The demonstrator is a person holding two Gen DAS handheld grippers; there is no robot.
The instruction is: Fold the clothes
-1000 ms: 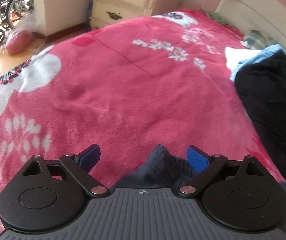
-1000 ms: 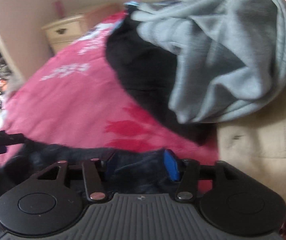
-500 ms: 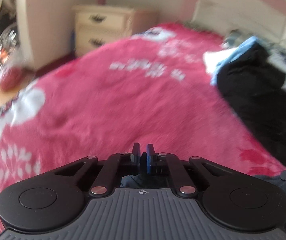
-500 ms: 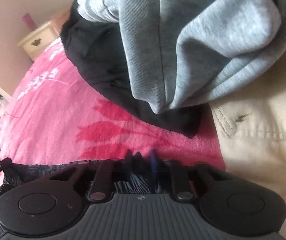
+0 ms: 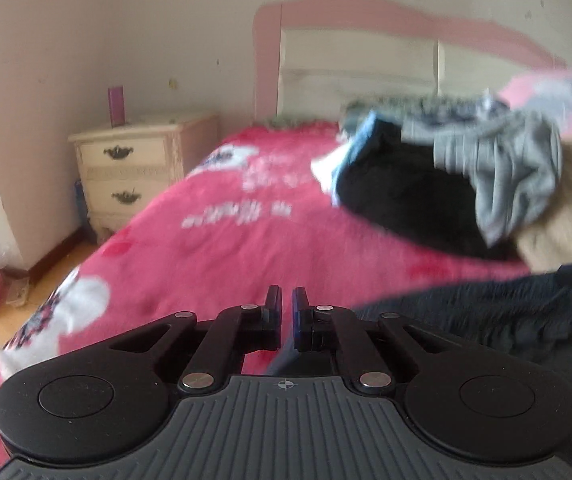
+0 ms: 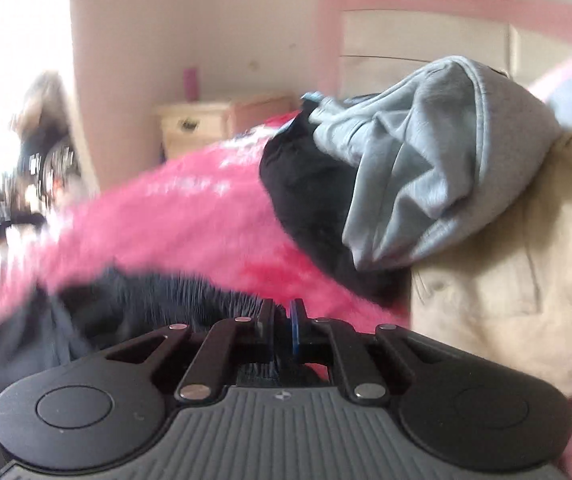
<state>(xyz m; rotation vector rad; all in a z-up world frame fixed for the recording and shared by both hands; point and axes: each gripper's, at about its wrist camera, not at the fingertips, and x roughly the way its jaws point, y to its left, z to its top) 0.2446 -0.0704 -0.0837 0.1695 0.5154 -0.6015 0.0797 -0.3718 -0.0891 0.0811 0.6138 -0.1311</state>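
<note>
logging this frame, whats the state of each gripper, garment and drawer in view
left gripper: shut on dark navy garment
right gripper: shut on dark navy garment, stretched between both
grey garment: crumpled on pile
black garment: unfolded
nightstand drawers: closed

One bed (image 5: pixel 213 240), one nightstand (image 5: pixel 133 168), one pink bottle (image 5: pixel 116 106), two grippers, and about five garments; the exact number in the blurred pile (image 5: pixel 466 184) is unclear.
</note>
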